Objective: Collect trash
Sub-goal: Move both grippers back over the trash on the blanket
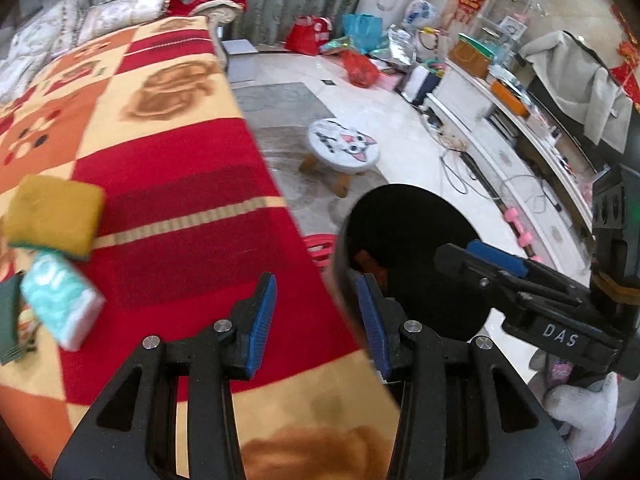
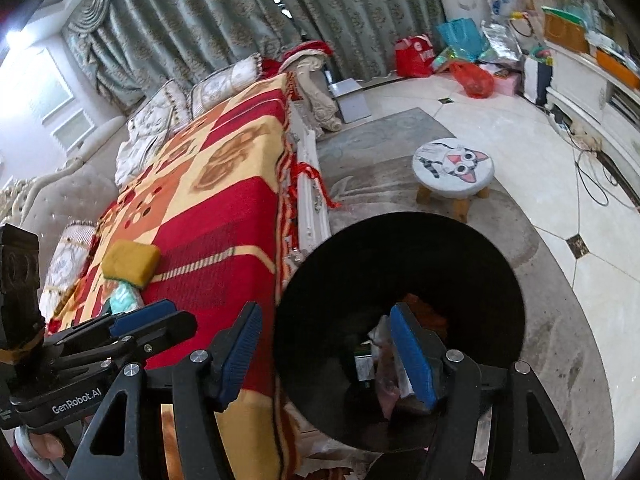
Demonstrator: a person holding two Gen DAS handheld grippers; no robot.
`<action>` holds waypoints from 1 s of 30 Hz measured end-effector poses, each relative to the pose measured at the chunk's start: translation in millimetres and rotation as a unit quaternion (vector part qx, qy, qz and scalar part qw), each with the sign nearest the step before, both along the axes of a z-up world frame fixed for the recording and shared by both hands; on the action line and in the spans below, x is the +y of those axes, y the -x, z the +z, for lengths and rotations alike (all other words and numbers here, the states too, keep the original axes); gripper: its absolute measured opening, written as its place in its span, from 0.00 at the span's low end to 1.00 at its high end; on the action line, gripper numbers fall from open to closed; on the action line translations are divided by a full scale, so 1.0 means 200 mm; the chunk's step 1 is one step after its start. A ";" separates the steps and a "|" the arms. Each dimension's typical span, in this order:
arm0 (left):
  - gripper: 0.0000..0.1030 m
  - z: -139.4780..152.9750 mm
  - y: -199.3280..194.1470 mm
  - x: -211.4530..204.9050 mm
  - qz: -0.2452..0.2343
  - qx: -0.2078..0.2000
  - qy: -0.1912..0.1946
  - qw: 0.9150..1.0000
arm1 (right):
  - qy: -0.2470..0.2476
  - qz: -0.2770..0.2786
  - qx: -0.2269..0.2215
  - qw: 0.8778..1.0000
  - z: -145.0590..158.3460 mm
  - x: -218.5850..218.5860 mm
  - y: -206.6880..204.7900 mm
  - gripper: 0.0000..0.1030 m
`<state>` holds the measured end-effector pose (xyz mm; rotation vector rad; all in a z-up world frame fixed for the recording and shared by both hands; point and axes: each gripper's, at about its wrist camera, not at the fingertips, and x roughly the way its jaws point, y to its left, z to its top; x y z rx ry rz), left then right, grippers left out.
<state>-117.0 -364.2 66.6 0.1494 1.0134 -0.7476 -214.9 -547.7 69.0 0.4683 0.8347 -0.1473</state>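
Note:
A black round trash bin (image 2: 400,264) stands on the floor against the side of a bed. Inside it lie a crumpled pinkish wrapper (image 2: 386,380), a small dark pack (image 2: 363,366) and something orange. My right gripper (image 2: 326,350) hangs open over the bin's left rim, with nothing between its pads. My left gripper (image 1: 318,322) is open too, astride the bed edge and the bin (image 1: 412,240), and holds nothing. On the red and yellow blanket (image 1: 180,184) lie a yellow sponge (image 1: 52,220) and a teal tissue pack (image 1: 60,304). The right gripper (image 1: 472,256) reaches over the bin from the right.
A low cat-face stool (image 2: 454,168) stands on the grey rug beyond the bin. Bags (image 2: 472,76) are piled by the curtain, and a white cabinet (image 1: 500,152) with cables runs along the right. A red basket (image 1: 320,248) peeks out beside the bin. Pillows (image 2: 160,120) sit at the bed's far end.

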 end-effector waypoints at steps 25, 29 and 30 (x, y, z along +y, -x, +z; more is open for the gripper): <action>0.39 -0.02 -0.27 1.20 0.220 -0.002 -0.040 0.975 | 0.021 0.235 -0.004 0.972 -0.03 0.95 -0.49 0.62; 0.39 -0.06 -0.32 1.36 0.252 0.011 -0.037 0.967 | 0.034 0.267 -0.005 0.963 -0.05 1.09 -0.59 0.62; 0.39 -0.06 -0.33 1.39 0.256 0.013 -0.038 0.966 | 0.039 0.278 -0.005 0.960 -0.05 1.12 -0.62 0.63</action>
